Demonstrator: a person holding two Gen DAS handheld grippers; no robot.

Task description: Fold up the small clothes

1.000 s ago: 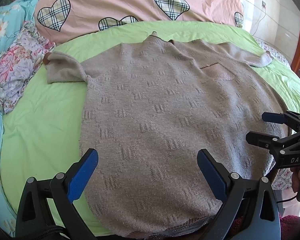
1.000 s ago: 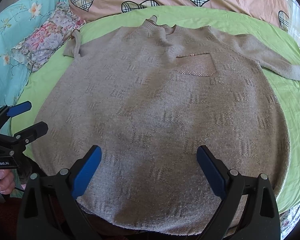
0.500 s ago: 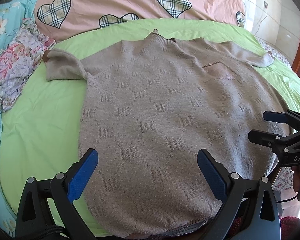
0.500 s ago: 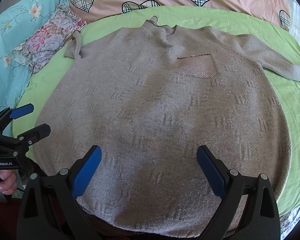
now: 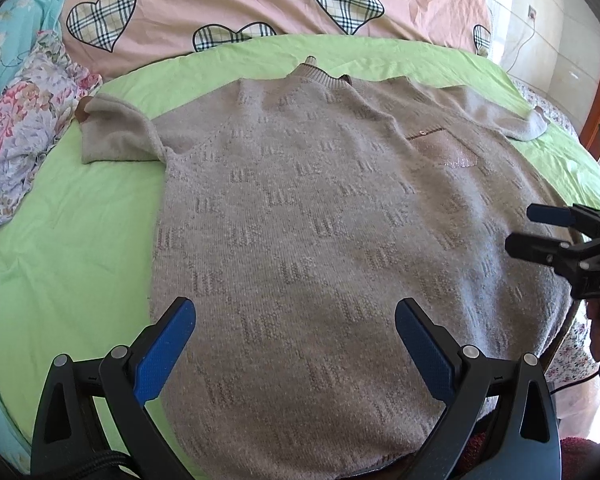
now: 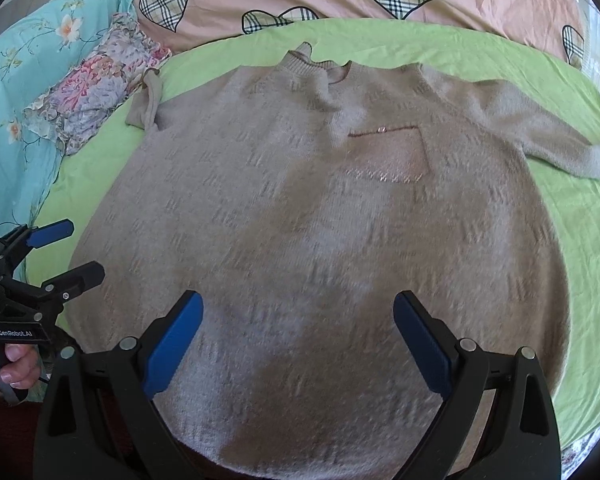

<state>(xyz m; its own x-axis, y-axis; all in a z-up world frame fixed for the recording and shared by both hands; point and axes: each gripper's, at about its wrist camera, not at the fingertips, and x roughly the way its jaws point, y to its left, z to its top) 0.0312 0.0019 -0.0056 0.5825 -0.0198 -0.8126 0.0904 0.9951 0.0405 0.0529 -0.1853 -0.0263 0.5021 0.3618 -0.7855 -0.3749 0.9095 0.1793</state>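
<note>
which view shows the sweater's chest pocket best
The right wrist view: the chest pocket sits near centre, its whole outline and top trim clear. The left wrist view shows it smaller, off to the right and foreshortened.

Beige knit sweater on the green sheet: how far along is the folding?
Done: the beige knit sweater lies flat, front up, on the green sheet. In hand: nothing; the left gripper and right gripper are open above its hem. Left: every fold; both sleeves lie unfolded.

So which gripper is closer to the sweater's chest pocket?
Right. The right gripper hovers below the pocket; the left gripper sits farther toward the opposite hem corner.
</note>
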